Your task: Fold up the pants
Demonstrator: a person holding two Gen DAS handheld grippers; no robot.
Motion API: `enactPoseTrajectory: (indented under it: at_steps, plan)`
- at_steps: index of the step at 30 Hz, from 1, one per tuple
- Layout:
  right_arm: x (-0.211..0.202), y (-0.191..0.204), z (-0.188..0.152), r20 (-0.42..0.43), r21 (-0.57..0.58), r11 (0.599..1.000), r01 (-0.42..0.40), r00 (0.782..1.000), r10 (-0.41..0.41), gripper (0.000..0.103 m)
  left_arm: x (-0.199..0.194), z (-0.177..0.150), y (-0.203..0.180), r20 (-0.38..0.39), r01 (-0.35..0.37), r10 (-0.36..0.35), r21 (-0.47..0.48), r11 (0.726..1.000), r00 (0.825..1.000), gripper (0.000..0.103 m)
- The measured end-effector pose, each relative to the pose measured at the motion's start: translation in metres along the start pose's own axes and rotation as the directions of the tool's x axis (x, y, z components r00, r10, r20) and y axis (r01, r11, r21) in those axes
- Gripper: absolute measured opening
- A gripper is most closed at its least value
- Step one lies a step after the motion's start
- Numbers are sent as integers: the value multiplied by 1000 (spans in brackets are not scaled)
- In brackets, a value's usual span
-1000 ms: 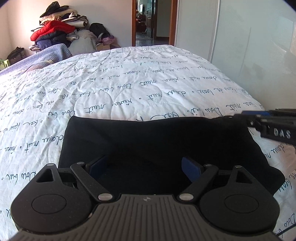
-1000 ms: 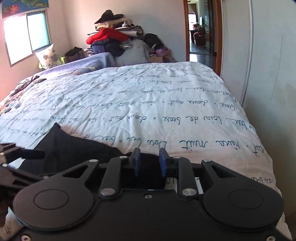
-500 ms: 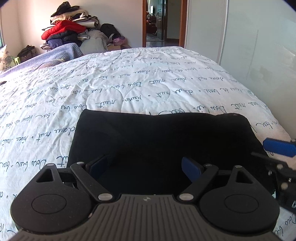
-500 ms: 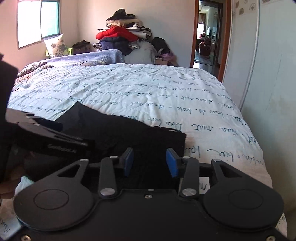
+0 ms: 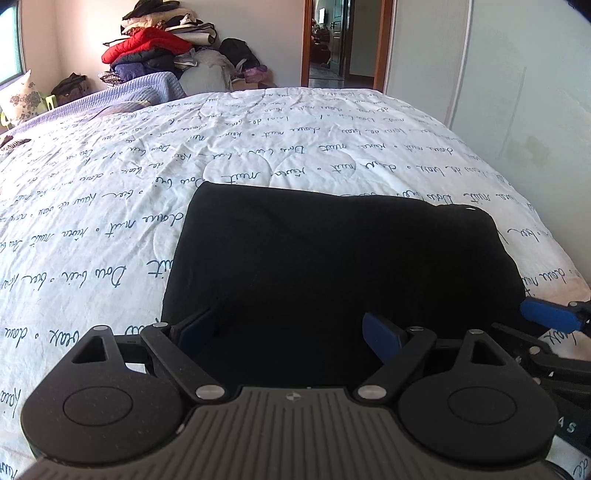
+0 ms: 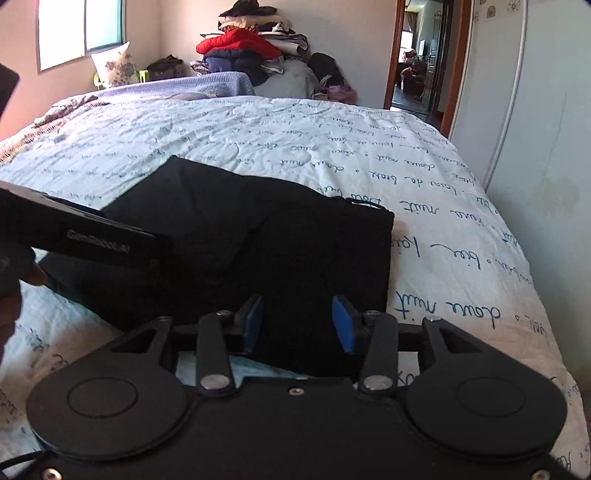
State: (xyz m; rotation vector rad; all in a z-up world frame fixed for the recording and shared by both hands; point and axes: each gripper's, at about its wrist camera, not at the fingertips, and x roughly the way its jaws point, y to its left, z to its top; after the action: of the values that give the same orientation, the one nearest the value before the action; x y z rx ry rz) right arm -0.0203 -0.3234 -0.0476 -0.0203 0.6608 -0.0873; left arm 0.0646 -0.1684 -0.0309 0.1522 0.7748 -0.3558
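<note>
At the far left of the room a window lights the wall, with a flowered pillow propped below it and a purple blanket lying along the head of the bed. Further right a heap of clothes with a red jacket on top is stacked against the back wall, and right of that an open doorway leads out beside a pale wardrobe door. A white bedspread printed with dark handwriting covers the bed. The black pants lie on it near the front edge, folded into a flat, roughly rectangular block with a small white tag showing at the far right corner. The left gripper hangs over the near edge of the pants with its blue pads spread wide and nothing between them. The right gripper sits just to the right of it, above the near right corner of the pants, its pads apart at a moderate width and likewise empty; from the left wrist view one of its blue pads juts in at the right edge, beside the fabric.
</note>
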Motion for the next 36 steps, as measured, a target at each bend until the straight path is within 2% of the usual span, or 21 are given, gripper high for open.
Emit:
enactPoseTrajectory:
  at_steps: [1, 4, 7, 10, 15, 18, 22, 29, 36]
  plan:
    - [-8, 2, 1, 16, 10, 1000, 4, 1000, -4, 46, -3, -2, 1, 4, -6, 6, 6, 1000, 1000, 89]
    - [-42, 13, 4, 105, 45, 999, -15, 994, 10, 67, -14, -8, 5, 11, -31, 31, 11, 999, 999, 90]
    - [-65, 31, 2, 145, 35, 998, -55, 988, 49, 68, -24, -15, 16, -2, -28, 28, -19, 999, 1000, 90]
    - [-75, 51, -2, 143, 17, 992, -128, 982, 124, 75, -37, -24, 34, 3, -48, 49, -70, 996, 999, 90]
    - [-75, 90, -11, 112, -46, 976, -213, 970, 217, 76, -58, -39, 71, 3, -145, 147, -146, 979, 989, 93]
    - [-72, 110, -16, 98, -86, 972, -217, 969, 225, 76, -65, -47, 91, -17, -191, 191, -177, 965, 981, 93]
    - [-73, 120, -19, 95, -101, 976, -193, 975, 203, 78, -73, -58, 104, -35, -197, 194, -202, 959, 980, 93]
    - [-76, 123, -22, 86, -115, 971, -208, 972, 219, 78, -81, -65, 106, -25, -210, 209, -207, 956, 978, 93]
    - [-75, 134, -21, 80, -170, 959, -228, 966, 244, 78, -83, -66, 124, -14, -280, 285, -247, 928, 958, 93]
